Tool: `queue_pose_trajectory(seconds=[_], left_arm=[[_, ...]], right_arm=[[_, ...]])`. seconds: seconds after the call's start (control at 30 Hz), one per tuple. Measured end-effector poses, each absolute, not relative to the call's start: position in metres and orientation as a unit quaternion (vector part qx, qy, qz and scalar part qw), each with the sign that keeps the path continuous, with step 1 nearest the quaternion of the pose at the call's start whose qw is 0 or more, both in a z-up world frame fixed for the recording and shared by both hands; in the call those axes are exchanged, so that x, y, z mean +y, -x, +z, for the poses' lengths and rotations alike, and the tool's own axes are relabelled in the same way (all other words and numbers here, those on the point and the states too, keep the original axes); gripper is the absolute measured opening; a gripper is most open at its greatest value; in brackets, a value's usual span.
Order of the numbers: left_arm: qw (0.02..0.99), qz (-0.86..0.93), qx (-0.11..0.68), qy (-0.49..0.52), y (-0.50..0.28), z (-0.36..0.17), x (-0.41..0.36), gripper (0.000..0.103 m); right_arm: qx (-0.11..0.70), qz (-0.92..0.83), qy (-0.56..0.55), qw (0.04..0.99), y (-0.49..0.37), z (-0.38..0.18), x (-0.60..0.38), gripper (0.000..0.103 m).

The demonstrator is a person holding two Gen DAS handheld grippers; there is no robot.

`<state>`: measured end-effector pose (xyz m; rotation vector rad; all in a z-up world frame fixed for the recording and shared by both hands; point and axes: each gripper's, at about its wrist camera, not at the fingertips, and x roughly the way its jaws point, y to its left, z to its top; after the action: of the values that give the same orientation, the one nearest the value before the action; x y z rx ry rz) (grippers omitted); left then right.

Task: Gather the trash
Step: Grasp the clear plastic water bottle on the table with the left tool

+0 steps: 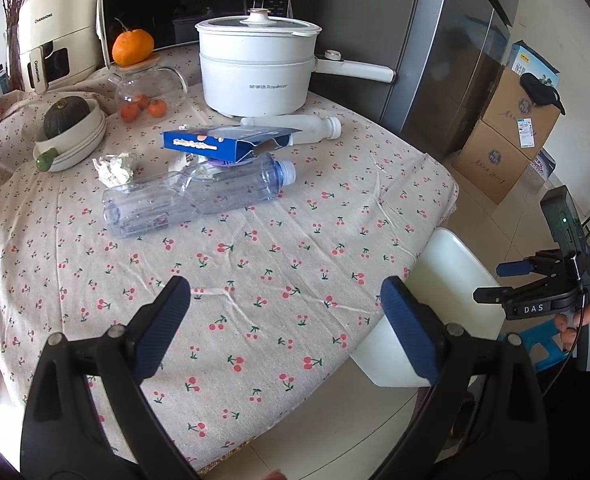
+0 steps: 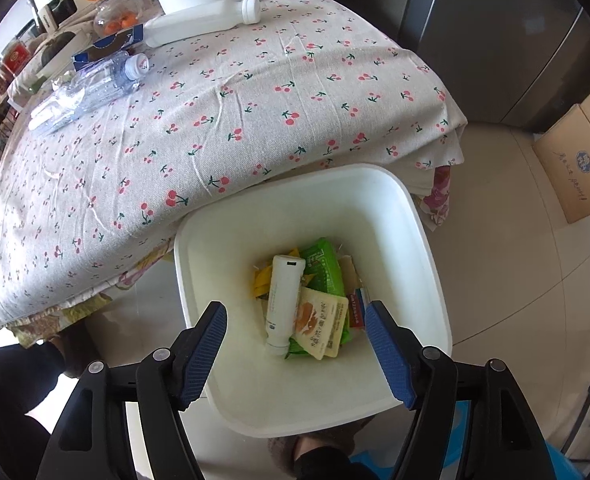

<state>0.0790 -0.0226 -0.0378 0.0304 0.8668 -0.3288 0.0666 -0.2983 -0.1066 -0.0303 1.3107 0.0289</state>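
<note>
On the cherry-print tablecloth [image 1: 279, 248] lie a clear plastic bottle [image 1: 191, 196], an open blue carton [image 1: 223, 144], a white bottle [image 1: 295, 126] and a ball of crumpled paper [image 1: 115, 166]. My left gripper [image 1: 285, 296] hangs open over the near part of the table, nothing between its fingers. A white bin [image 2: 315, 176] stands on the floor against the table's edge. In it lie a small white bottle [image 2: 285, 296], a green wrapper [image 2: 323, 268] and an orange packet [image 2: 319, 328]. My right gripper [image 2: 295, 312] points down into the bin, open and holding nothing.
A white electric pot [image 1: 255, 72] stands at the back of the table, with a glass teapot [image 1: 147, 88] topped by an orange and stacked bowls [image 1: 75, 136] holding a squash at the left. A fridge [image 1: 447, 60] and cardboard boxes [image 1: 507, 136] stand to the right.
</note>
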Motion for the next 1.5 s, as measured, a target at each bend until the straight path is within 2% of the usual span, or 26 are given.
queue_pose_trajectory(seconds=[0.17, 0.57, 0.9, 1.1, 1.23, 1.3, 1.5], left_arm=[[0.897, -0.149, 0.416, -0.036, -0.099, -0.036, -0.004, 0.096], [0.829, -0.208, 0.446, -0.265, -0.183, -0.060, -0.016, 0.096], [0.782, -0.205, 0.496, -0.317, -0.246, -0.099, -0.043, 0.096], [0.775, -0.200, 0.518, -0.302, -0.243, -0.113, -0.041, 0.087], [0.748, -0.242, 0.568, -0.244, -0.222, -0.112, -0.037, 0.069], [0.730, -0.259, 0.586, -0.237, -0.207, -0.116, -0.039, 0.064], [0.729, -0.248, 0.589, -0.244, -0.181, -0.119, -0.052, 0.063]], right_arm=[[0.596, 0.022, 0.010, 0.803, -0.074, -0.093, -0.289, 0.077], [0.568, 0.025, -0.018, 0.823, -0.106, -0.069, -0.283, 0.079], [0.567, 0.018, -0.043, 0.823, -0.118, -0.066, -0.292, 0.079], [0.576, 0.023, -0.035, 0.816, -0.122, -0.070, -0.289, 0.079], [0.573, 0.023, -0.038, 0.819, -0.122, -0.067, -0.290, 0.079], [0.570, 0.022, -0.043, 0.821, -0.121, -0.065, -0.290, 0.079], [0.565, 0.027, -0.049, 0.824, -0.116, -0.063, -0.282, 0.079]])
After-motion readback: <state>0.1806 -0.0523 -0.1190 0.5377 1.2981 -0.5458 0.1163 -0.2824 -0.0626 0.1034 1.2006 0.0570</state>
